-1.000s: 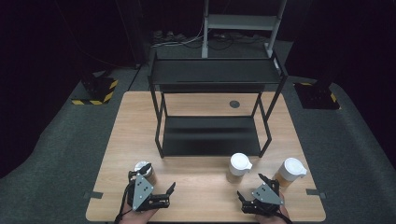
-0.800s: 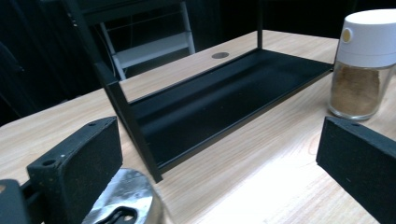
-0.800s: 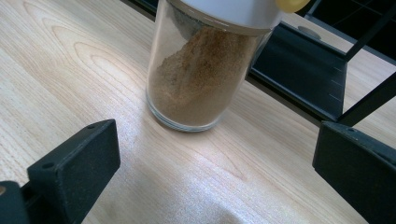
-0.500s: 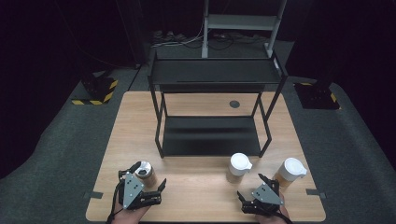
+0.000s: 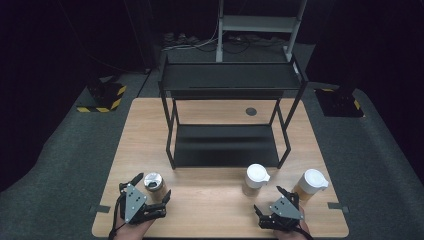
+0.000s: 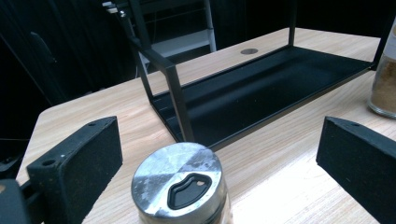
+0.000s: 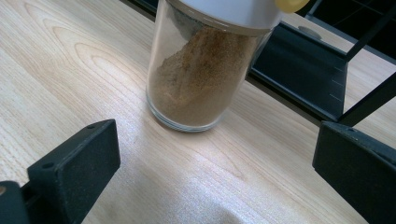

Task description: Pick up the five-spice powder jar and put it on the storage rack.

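A small jar with a metal shaker lid (image 5: 153,182) (image 6: 180,186) stands at the table's front left. My left gripper (image 5: 151,186) (image 6: 219,156) is open, one jaw on each side of this jar and neither touching it. Two glass jars of brown powder with white lids stand at the front right: the middle jar (image 5: 256,178) (image 7: 201,79) and the right jar (image 5: 311,184). My right gripper (image 5: 269,199) (image 7: 215,154) is open just short of the middle jar, with nothing between its jaws.
A black two-tier metal rack (image 5: 230,80) stands in the middle of the wooden table (image 5: 210,200); its lower shelf (image 6: 261,88) is bare. A round cable port (image 5: 251,111) sits behind it. Dark floor surrounds the table.
My left gripper has shifted left and turned, so its jaws now straddle the metal-lid jar. The right gripper and all jars have stayed put.
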{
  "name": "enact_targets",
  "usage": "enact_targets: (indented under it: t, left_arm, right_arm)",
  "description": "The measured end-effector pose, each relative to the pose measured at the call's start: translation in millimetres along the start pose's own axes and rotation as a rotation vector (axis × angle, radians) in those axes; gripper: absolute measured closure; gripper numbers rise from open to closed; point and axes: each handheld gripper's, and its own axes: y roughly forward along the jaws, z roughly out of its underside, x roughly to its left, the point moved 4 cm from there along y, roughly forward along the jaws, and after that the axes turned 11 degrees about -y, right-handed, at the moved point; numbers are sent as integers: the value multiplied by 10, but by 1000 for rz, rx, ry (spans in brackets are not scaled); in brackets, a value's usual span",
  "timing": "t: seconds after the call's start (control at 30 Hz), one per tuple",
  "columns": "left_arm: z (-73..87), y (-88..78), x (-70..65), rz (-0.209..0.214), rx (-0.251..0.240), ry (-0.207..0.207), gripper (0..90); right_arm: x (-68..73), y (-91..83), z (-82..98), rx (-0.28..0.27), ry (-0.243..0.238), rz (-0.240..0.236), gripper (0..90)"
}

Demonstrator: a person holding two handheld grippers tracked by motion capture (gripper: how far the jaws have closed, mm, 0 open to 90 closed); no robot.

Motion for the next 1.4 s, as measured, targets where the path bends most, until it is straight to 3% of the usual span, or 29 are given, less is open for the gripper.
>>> enact_targets:
  t: [0.8,1.4]
  left_arm:
    - [80,17,108,-30,27,-34,4]
    - [169,92,174,-27,38,-63,4]
  right_arm:
    - [-4,0,0,0,2,-2,0]
    - [-12,-1,4,-2,8,-5,0]
